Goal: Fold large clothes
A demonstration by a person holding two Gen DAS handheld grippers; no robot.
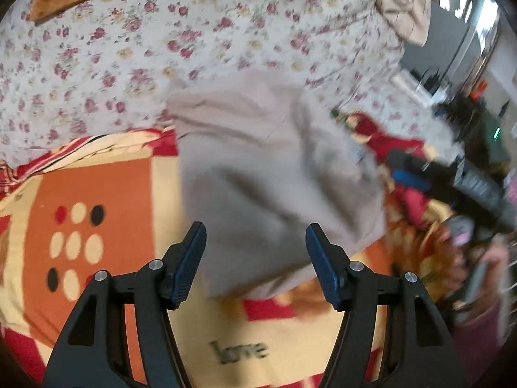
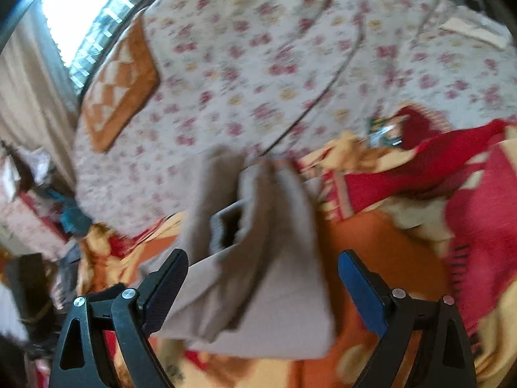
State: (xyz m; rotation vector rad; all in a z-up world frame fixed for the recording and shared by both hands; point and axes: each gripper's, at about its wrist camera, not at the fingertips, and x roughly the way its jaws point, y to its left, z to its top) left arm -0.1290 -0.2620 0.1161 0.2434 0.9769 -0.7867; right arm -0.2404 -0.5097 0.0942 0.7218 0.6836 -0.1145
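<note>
A grey-beige garment (image 1: 265, 174) lies folded into a compact bundle on an orange, red and cream blanket (image 1: 106, 194). My left gripper (image 1: 255, 236) is open and empty, with its fingers just above the bundle's near edge. In the right wrist view the same garment (image 2: 258, 274) shows a ribbed cuff opening (image 2: 229, 226) on top. My right gripper (image 2: 263, 270) is open and empty, with its jaws spread either side of the bundle's near part. The right gripper (image 1: 484, 190) also appears blurred at the right of the left wrist view.
A floral bedsheet (image 1: 194, 42) covers the bed beyond the blanket. An orange patterned cushion (image 2: 121, 87) lies at the far left of the bed. A red garment (image 2: 420, 168) is bunched to the right of the bundle. A beige cloth (image 1: 404, 9) lies at the far right corner.
</note>
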